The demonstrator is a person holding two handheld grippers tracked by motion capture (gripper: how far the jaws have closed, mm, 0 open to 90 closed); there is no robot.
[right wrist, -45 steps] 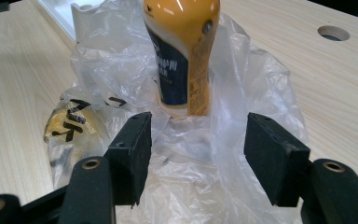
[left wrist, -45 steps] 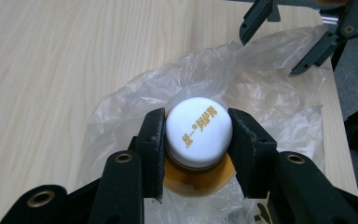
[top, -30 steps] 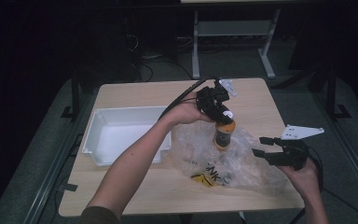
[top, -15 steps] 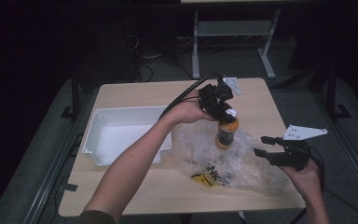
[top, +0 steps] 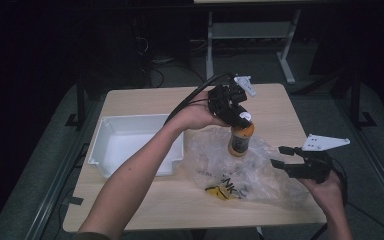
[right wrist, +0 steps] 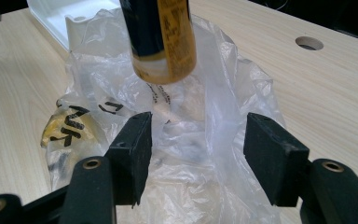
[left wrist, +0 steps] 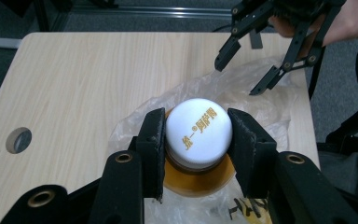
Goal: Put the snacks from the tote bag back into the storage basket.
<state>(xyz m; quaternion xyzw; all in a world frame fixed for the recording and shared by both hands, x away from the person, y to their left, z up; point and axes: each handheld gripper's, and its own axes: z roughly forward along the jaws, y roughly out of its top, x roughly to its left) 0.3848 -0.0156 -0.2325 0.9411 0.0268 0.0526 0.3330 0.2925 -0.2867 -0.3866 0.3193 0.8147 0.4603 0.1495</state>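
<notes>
Centre frame, your left tool (top: 239, 119) clamps the amber, white-capped bottle (top: 240, 140), lifting it clear of the crumpled clear plastic bag (top: 250, 172); your right tool (top: 284, 157) waits wide, empty.

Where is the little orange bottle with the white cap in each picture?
High view: the bottle hangs mid-picture, right of centre, from the left gripper.
Left gripper view: low centre, seen from above, white cap clamped between the pads.
Right gripper view: top centre, its lower body above the open right gripper.
Shared landmark: the crinkled clear plastic bag beneath it.
</notes>
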